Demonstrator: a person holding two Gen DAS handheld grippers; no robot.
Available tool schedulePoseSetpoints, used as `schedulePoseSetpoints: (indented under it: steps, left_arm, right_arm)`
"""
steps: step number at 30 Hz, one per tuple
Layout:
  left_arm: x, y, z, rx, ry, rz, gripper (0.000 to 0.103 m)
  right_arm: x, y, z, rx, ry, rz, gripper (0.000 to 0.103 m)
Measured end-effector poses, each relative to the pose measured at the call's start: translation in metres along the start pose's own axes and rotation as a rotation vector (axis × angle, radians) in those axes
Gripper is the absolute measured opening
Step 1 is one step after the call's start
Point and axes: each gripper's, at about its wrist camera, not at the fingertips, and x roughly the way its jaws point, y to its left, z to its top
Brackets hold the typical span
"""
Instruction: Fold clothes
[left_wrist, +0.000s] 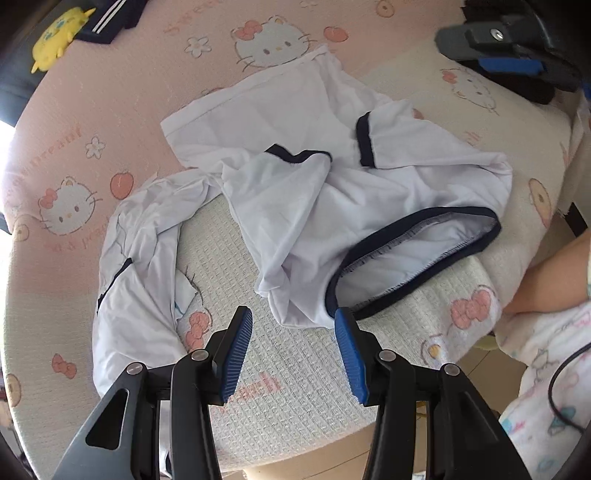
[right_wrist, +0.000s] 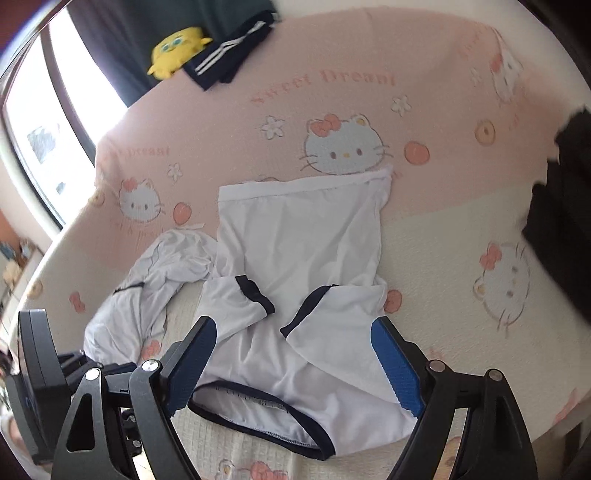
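Both the left hand-held gripper (left_wrist: 293, 321) and right hand-held gripper (right_wrist: 293, 343) hang open, empty, above the white shirt (left_wrist: 332, 184)

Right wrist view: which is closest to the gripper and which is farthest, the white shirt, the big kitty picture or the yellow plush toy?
1. white shirt, right below the right gripper
2. big kitty picture, past the shirt's hem
3. yellow plush toy, far edge, upper left

White tee with navy trim (left_wrist: 325, 206) lies on the bed, both sleeves folded in over its body, beside a second white garment (left_wrist: 144, 251) lying crumpled.
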Motion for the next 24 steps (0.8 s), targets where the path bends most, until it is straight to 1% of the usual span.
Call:
schedulePoseSetpoints:
  steps: [2,4,7,10,15,19,20,24]
  left_arm:
    - [0.005,0.000,0.001,0.042,-0.004,0.020,0.043]
    - [0.005,-0.007,-0.001,0.099,-0.011,0.073,0.043]
    - [0.011,-0.009,-0.003,0.176,-0.047,0.137,0.043]
    - [0.017,-0.010,-0.007,0.216,-0.061,0.179,0.043]
    - [0.030,-0.007,-0.014,0.282,-0.034,0.216,0.043]
    - [0.036,-0.006,-0.021,0.329,-0.044,0.265,0.043]
    - [0.037,-0.006,-0.022,0.338,-0.049,0.277,0.043]
    - [0.046,-0.007,-0.024,0.357,-0.041,0.309,0.043]
  right_arm:
    - [-0.008,0.009,0.005,-0.057,0.006,-0.029,0.086]
    - [-0.009,0.017,0.007,-0.107,0.026,-0.062,0.086]
    - [-0.007,0.027,0.005,-0.194,0.059,-0.103,0.086]
    - [0.000,0.034,-0.001,-0.261,0.089,-0.141,0.086]
    - [0.016,0.043,-0.014,-0.384,0.162,-0.213,0.086]
    - [0.026,0.053,-0.024,-0.486,0.219,-0.252,0.086]
    - [0.028,0.056,-0.027,-0.521,0.227,-0.258,0.086]
    - [0.036,0.067,-0.041,-0.682,0.261,-0.328,0.086]
